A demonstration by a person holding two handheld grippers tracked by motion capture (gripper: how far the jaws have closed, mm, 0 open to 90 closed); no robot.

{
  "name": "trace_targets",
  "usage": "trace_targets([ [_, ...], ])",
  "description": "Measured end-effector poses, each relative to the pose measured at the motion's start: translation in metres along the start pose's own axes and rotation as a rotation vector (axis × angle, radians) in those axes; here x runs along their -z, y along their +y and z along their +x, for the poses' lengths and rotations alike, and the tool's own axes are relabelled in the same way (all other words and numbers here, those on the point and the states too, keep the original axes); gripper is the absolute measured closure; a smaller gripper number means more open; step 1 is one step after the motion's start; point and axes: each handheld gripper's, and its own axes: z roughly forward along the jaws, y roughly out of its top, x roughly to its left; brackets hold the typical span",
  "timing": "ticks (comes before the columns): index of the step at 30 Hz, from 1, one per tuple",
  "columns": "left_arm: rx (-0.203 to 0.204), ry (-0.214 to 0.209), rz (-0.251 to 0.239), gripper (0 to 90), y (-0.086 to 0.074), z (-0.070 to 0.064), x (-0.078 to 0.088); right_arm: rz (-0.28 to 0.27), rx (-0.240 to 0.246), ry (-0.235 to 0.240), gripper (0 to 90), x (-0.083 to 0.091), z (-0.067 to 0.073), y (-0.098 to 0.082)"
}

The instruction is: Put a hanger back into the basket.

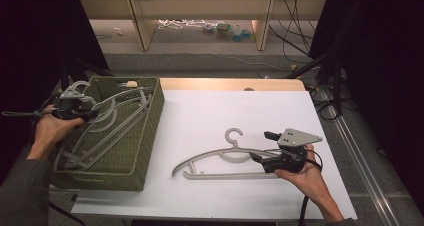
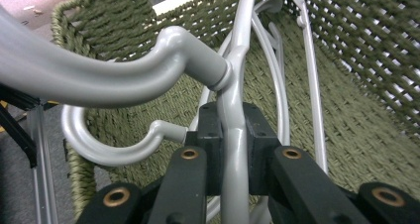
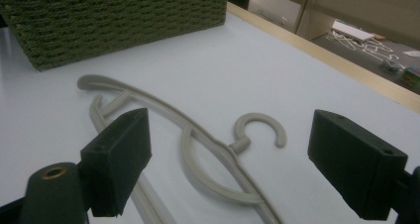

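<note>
Your left claw (image 2: 233,149) grips a grey hanger (image 2: 236,85) inside the green basket (image 1: 150,131).
That hanger's bar is pinched between its pads, over another hanger (image 2: 277,85) lying in the basket at the desk's (image 1: 215,106) left edge. Your right claw (image 3: 228,164) stands wide apart over the beige hanger (image 3: 198,135) flat on the desk, neck and hook between the pads, untouched.

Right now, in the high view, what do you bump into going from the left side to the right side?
Left gripper shut on a grey hanger → green woven basket → beige hanger flat on the white table → right gripper, open, at that hanger's right end.
</note>
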Motion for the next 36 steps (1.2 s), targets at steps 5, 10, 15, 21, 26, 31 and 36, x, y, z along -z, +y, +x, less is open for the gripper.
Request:
trace_targets([
  [5,0.012,0.005,0.009,80.4,-0.002,-0.003,-0.009,0.008,0.004,0.003,17.6,0.000,-0.001,0.000],
  [10,0.055,0.017,0.031,72.0,-0.007,0.003,-0.004,0.009,0.005,0.001,17.6,0.000,-0.001,-0.001],
  [15,0.116,0.028,-0.008,61.5,-0.005,0.008,0.019,0.011,0.001,0.004,17.6,0.000,-0.001,0.000],
  [21,0.141,0.050,-0.120,54.8,0.000,-0.002,0.048,0.013,-0.001,0.005,17.6,0.000,0.000,0.000],
  [26,0.198,0.049,-0.218,47.5,0.005,-0.017,0.071,0.008,0.002,0.002,17.6,0.000,0.000,0.000],
  [31,0.205,0.029,-0.265,34.7,0.011,-0.040,0.093,-0.002,0.002,-0.006,17.6,-0.001,0.000,0.000],
  [36,0.195,-0.029,-0.353,28.5,0.014,-0.075,0.110,-0.006,0.000,-0.010,17.6,-0.001,0.001,0.000],
])
